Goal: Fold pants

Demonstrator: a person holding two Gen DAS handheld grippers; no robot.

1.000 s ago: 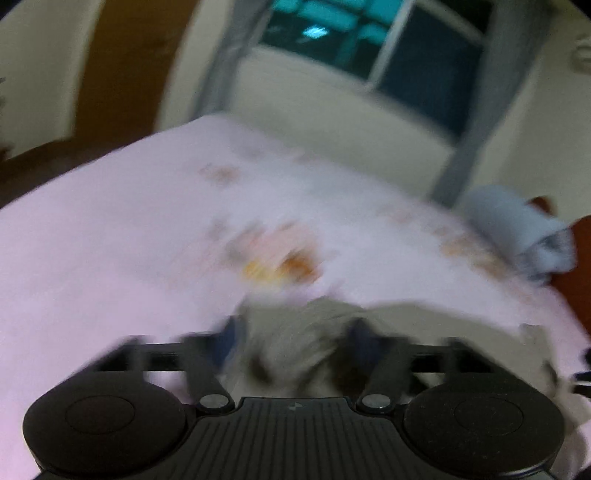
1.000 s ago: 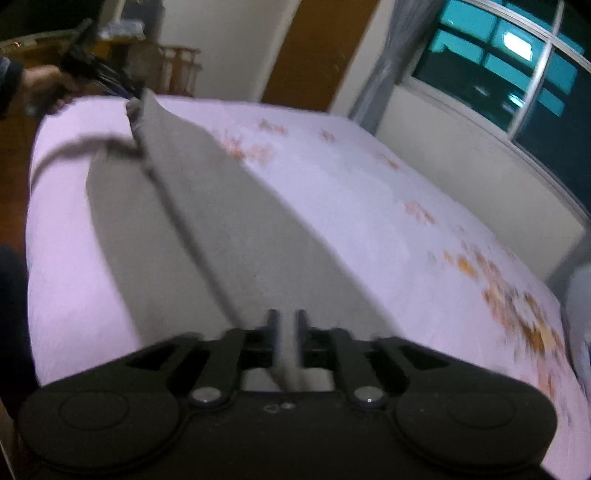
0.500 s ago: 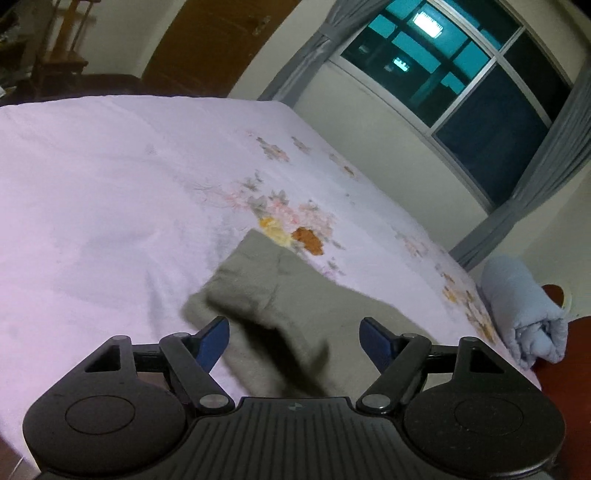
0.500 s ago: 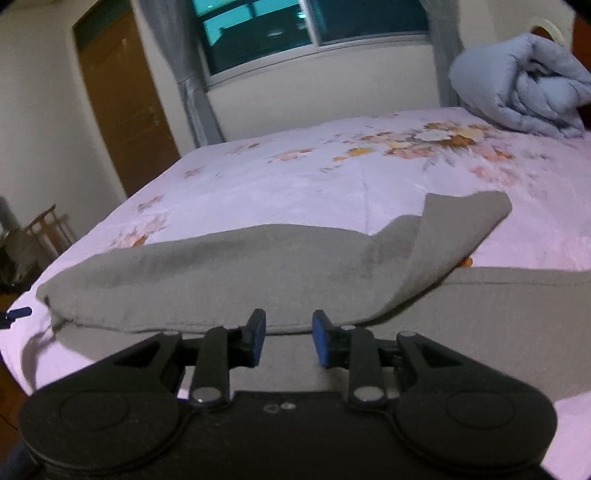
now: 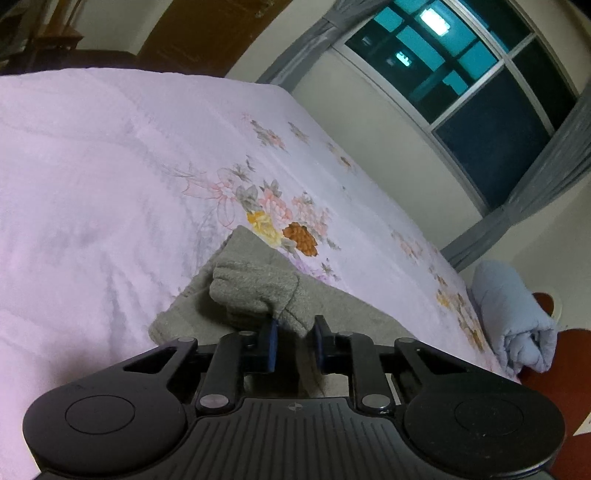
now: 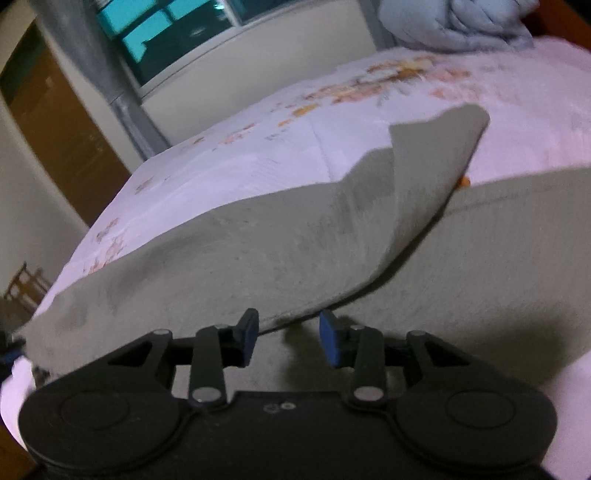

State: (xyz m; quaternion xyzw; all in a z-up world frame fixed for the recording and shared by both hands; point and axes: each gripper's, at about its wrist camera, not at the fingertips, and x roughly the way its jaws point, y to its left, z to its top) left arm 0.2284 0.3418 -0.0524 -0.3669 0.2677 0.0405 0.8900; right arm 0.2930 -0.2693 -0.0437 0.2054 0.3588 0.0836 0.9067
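Grey-green pants (image 5: 255, 288) lie on a pink floral bed sheet (image 5: 92, 166). In the left wrist view a bunched corner of them rises between the blue pads, and my left gripper (image 5: 294, 339) is shut on it. In the right wrist view the pants (image 6: 258, 251) spread across the bed with one leg folded over the other and its end (image 6: 436, 147) curled back. My right gripper (image 6: 290, 332) hovers at the near folded edge. Its jaws are opening, and the pads stand apart without pressing on the cloth.
A rolled light-blue blanket (image 5: 513, 317) lies at the far end of the bed, also seen as a blanket (image 6: 454, 22) at the top right. Window (image 5: 461, 66), grey curtain (image 6: 92, 55) and brown door (image 6: 55, 129) stand behind. A wooden chair (image 6: 26, 284) sits beside the bed.
My left gripper went from wide open to shut on the pants' corner. My right gripper let go of the cloth, rolled and sank, its jaws widening; the lifted leg now lies on the bed.
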